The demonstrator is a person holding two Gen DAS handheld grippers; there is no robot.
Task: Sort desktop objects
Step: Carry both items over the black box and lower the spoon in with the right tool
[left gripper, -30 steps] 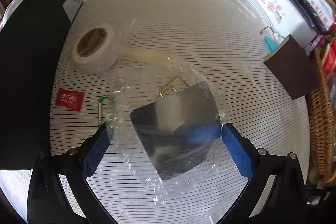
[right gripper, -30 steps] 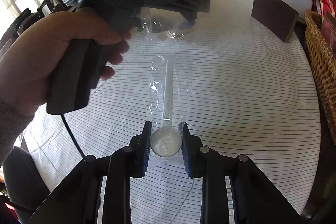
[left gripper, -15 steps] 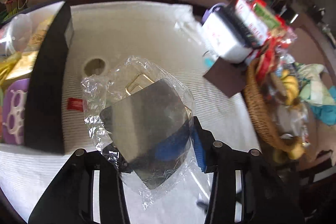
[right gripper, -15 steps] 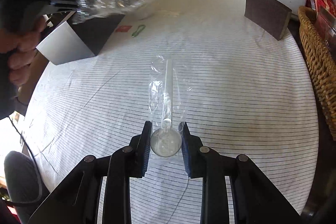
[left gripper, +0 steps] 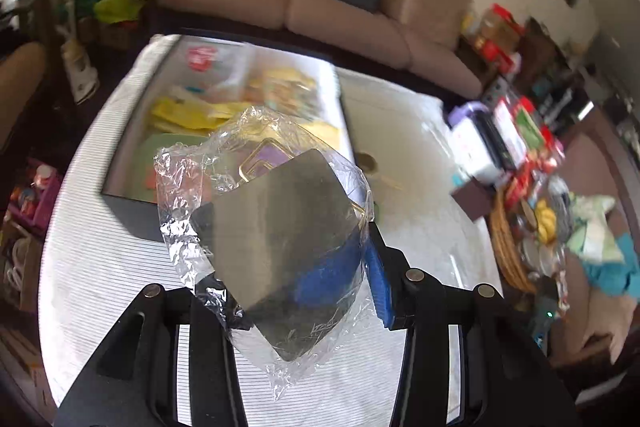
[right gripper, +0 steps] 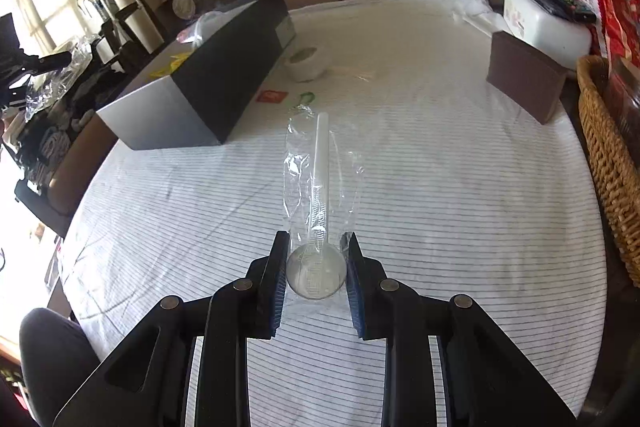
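My left gripper is shut on a plastic-wrapped steel scraper with a gold wire handle, held high in the air over the table, near the open black box that holds several colourful items. My right gripper is shut on the bowl of a clear plastic spoon in a clear wrapper; its handle points away over the striped tablecloth. The black box stands at the left in the right wrist view.
A white tape roll, a red sachet and a green carabiner lie beyond the spoon. A brown block and a wicker basket stand at the right. A white container sits behind them.
My left gripper closed on the wrapped scraper, lifted it off the table and swung left toward the open box. My right gripper stays shut on the spoon, unmoved.
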